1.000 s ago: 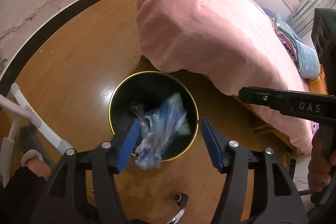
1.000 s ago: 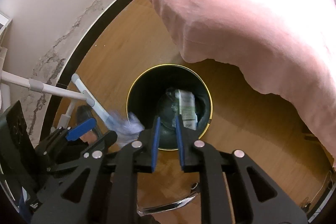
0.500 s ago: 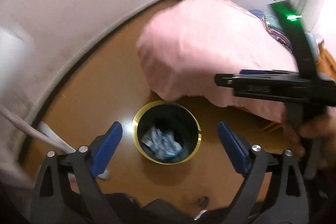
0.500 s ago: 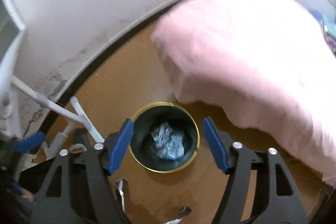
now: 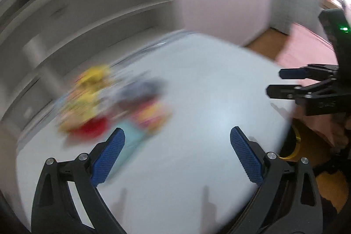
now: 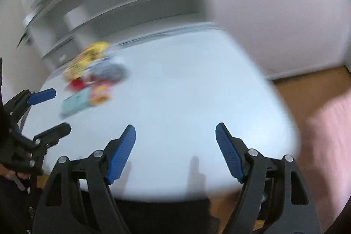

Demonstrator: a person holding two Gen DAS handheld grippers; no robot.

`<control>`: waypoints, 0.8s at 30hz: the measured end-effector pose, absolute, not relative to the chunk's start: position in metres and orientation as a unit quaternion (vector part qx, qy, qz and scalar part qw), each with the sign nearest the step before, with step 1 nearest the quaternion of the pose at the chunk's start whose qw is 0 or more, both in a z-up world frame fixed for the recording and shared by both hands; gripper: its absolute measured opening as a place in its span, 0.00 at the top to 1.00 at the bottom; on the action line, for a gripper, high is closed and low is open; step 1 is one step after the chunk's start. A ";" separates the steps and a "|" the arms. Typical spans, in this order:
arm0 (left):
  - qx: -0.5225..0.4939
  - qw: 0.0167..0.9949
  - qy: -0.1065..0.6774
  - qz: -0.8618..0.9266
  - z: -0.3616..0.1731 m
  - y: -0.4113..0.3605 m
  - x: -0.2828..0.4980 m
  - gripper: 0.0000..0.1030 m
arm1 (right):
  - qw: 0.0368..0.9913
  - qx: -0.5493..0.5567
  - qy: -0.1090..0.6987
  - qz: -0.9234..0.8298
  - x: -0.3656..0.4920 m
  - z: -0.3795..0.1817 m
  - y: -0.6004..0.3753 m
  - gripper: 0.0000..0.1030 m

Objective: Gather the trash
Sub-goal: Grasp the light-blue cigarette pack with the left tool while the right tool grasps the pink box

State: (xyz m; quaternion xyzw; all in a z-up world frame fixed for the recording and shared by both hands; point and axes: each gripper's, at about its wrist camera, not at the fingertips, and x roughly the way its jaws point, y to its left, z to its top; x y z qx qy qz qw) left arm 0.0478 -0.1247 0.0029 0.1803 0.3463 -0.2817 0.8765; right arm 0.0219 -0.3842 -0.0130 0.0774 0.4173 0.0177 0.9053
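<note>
Status of collection: part done, more to fetch.

Item 1. Left gripper (image 5: pixel 177 151), black frame with blue ribbed pads: jaws spread wide, having just been opening, nothing between them. It hangs over the near part of the bench.

Item 2. Right gripper (image 6: pixel 175 150), same make: jaws spread, also just been opening, nothing between them. In the left wrist view it shows at the right edge, beside the bench.

Item 3. White, smooth-topped bench (image 5: pixel 197 102): mostly bare, carrying one cluster of litter toward its far left part.

Item 4. Remaining trash (image 6: pixel 92 78), a blurred heap of yellow, red, grey-blue and orange wrappers with a flat pale teal packet at its near edge. All pieces lie close together or touching; blur hides how many there are. Well apart from both grippers.

Item 5. Black round bin with a gold rim (image 5: pixel 295 147): only a sliver shows past the bench's right edge, on the wooden floor. Its contents are hidden in these views.

Item 6. Pink bed cover (image 6: pixel 329 146), at the right, beside the bench; not part of the work.

Judgement: both grippers are empty and face the heap, so a fresh pick-up looks due. The whole cluster on the bench is left to carry to the bin, likely in several trips.
</note>
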 end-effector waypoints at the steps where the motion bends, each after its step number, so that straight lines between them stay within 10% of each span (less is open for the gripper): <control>1: 0.164 0.884 0.352 -0.259 0.001 -0.098 0.055 0.09 | 0.905 0.059 0.420 0.034 0.038 -0.013 -0.363 0.29; 10: 0.089 0.896 0.392 -0.191 -0.021 0.008 0.074 0.09 | 0.884 -0.037 0.457 0.087 0.121 -0.037 -0.270 0.33; 24: 0.148 0.869 0.409 -0.235 -0.048 -0.036 0.104 0.09 | 0.878 -0.030 0.467 0.103 0.143 -0.046 -0.254 0.35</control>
